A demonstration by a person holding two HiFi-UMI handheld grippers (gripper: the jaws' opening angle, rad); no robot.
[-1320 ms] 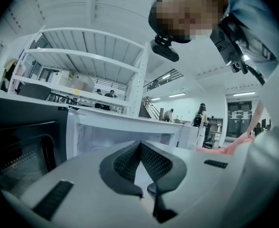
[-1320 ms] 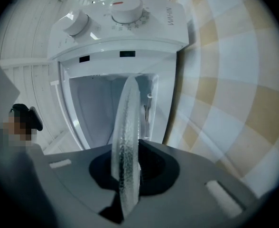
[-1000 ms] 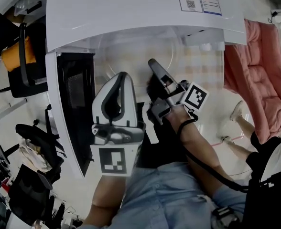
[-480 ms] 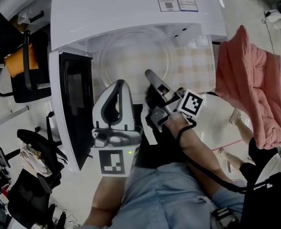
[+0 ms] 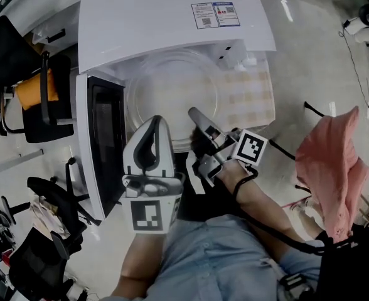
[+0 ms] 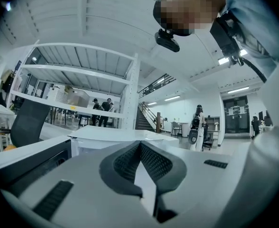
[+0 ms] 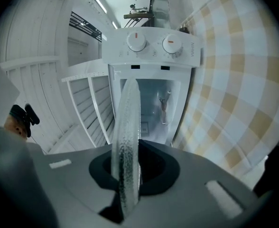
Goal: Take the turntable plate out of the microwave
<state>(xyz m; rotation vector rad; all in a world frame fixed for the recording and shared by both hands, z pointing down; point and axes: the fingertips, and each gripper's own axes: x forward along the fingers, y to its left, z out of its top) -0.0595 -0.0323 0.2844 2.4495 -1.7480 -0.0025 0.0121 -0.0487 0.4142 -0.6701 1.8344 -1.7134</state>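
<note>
The right gripper (image 5: 194, 114) has its fingers clamped on the 5 o'clock rim of the clear round glass turntable plate (image 5: 172, 89). It holds the plate level, out in front of the white microwave (image 5: 159, 24), likely so it clears the opening. The left gripper (image 5: 155, 121), fingers together and empty, hangs at the plate's 7 o'clock.

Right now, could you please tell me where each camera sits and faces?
Head view: on the person's head, looking steeply down at the microwave, its open door and the turntable plate; left gripper, right gripper, forearm and shirt show.
Left gripper view: on the left gripper, facing over the microwave into the room; its shut jaws and the shirt show.
Right gripper view: on the right gripper, rolled sideways, facing the microwave's cavity; its jaws clamp the plate's rim.
Shared: head and right gripper views both show plate and checked cloth.
</note>
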